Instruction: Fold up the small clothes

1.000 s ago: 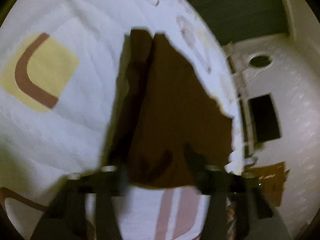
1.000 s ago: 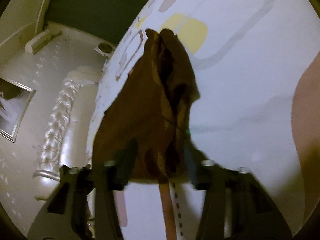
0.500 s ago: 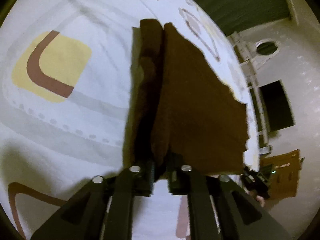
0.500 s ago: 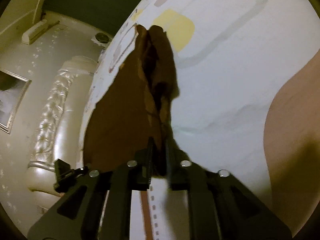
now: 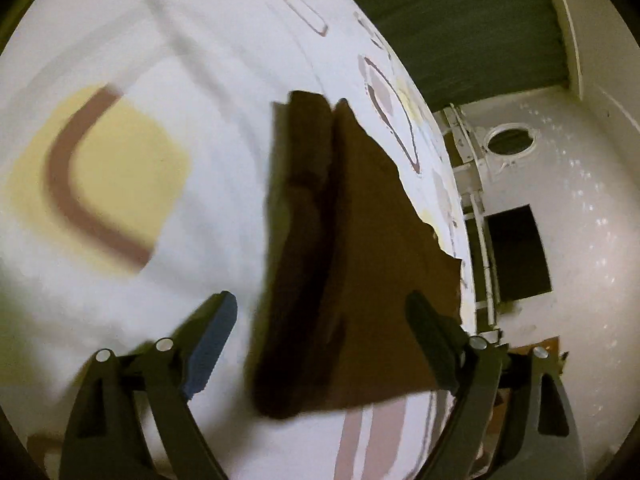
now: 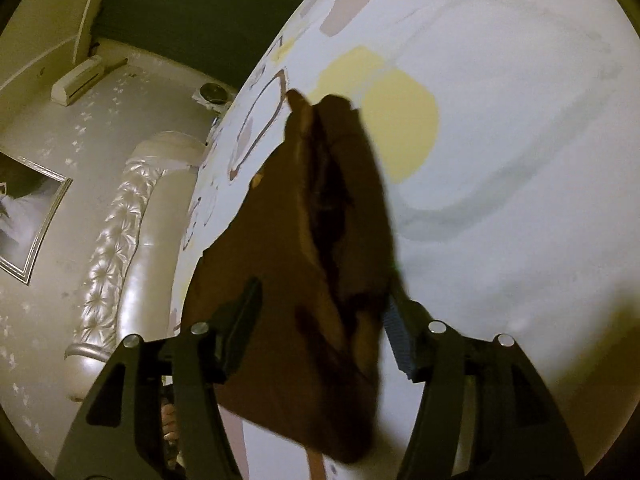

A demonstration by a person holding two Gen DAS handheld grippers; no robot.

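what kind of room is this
Most likely a bedroom. The brown garment lies on a bed with a patterned white sheet, a tufted headboard runs beside it, and a framed picture hangs on the wall.

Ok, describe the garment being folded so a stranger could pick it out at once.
Start at the bed, spread with a white cover printed with yellow patches and brown curved stripes. Near its edge lies the brown garment, a small dark piece folded into a rough wedge with a thick doubled fold along one side. It is the only loose, solid dark item on that pale cover.
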